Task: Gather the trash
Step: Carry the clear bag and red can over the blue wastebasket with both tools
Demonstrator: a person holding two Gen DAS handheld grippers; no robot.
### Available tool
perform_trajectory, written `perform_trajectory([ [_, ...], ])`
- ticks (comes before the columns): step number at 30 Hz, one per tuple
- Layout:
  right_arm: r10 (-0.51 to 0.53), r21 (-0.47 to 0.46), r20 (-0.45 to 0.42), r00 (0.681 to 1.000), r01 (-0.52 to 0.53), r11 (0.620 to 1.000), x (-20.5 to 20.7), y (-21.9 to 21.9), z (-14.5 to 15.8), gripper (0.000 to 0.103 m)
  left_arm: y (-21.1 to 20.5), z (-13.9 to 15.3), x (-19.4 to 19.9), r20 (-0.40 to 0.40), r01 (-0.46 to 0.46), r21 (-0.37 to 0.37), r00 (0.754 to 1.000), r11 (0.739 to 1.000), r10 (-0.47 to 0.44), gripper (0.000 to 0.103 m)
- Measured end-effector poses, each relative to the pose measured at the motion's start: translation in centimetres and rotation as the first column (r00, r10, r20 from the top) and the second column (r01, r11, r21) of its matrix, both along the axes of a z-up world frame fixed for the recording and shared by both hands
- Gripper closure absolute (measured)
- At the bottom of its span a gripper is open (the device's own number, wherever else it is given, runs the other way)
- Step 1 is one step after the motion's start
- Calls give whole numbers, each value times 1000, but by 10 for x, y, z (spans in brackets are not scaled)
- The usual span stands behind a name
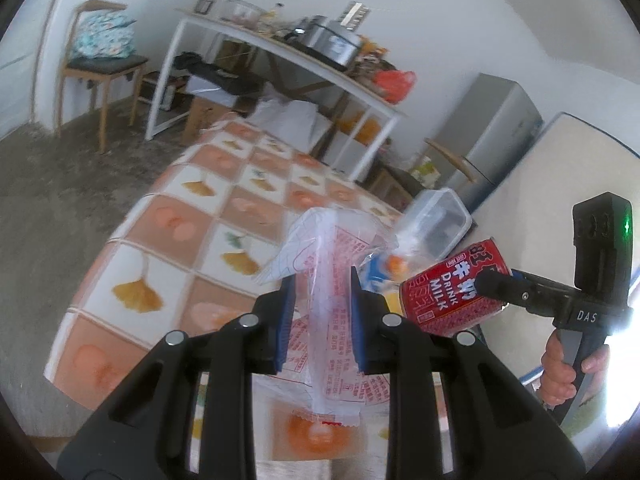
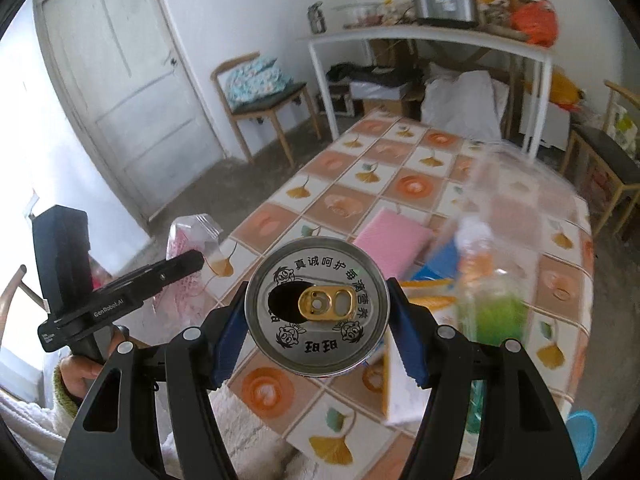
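My left gripper (image 1: 322, 282) is shut on a clear plastic wrapper (image 1: 332, 320) with red print, which hangs between the blue pads above the table. My right gripper (image 2: 318, 292) is shut on a red milk can (image 2: 316, 306); its opened silver top faces the camera. The left wrist view shows the same can (image 1: 452, 294) tilted in the right gripper (image 1: 486, 282), a hand on the handle. From the right wrist, the left gripper (image 2: 194, 261) appears at the left with the wrapper (image 2: 192, 236) at its tip.
The table wears a checked orange and white cloth (image 1: 168, 220). On it are a clear plastic box (image 1: 444, 216), a pink pad (image 2: 390, 238) and a blurred clear bottle (image 2: 492, 280). Beyond stand a wooden chair (image 2: 260, 88), a cluttered white table (image 2: 432, 34) and a door (image 2: 116, 80).
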State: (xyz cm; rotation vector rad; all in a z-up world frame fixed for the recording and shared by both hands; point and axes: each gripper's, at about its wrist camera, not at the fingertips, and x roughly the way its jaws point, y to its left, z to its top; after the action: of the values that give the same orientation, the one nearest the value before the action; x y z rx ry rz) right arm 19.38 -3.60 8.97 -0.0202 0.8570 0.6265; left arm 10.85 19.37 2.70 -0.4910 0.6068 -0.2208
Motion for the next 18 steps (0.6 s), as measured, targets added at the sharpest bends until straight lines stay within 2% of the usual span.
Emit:
perform_trajectory([
  [5, -78, 36, 32, 996, 77, 996, -24, -51, 16, 39, -39, 14, 1, 18, 90, -2, 996, 996, -90, 80],
  [10, -187, 63, 52, 981, 184, 981, -49, -113, 25, 39, -92, 26, 7, 29, 210, -4, 977, 978, -209, 80],
  [15, -307, 87, 55, 950, 302, 949, -73, -175, 25, 39, -151, 30, 17, 18, 350, -16, 937, 936, -350, 80],
  [18, -411, 95, 50, 910, 406, 909, -92, -222, 22, 39, -184, 29, 21, 5, 424, -29, 905, 905, -425, 80],
])
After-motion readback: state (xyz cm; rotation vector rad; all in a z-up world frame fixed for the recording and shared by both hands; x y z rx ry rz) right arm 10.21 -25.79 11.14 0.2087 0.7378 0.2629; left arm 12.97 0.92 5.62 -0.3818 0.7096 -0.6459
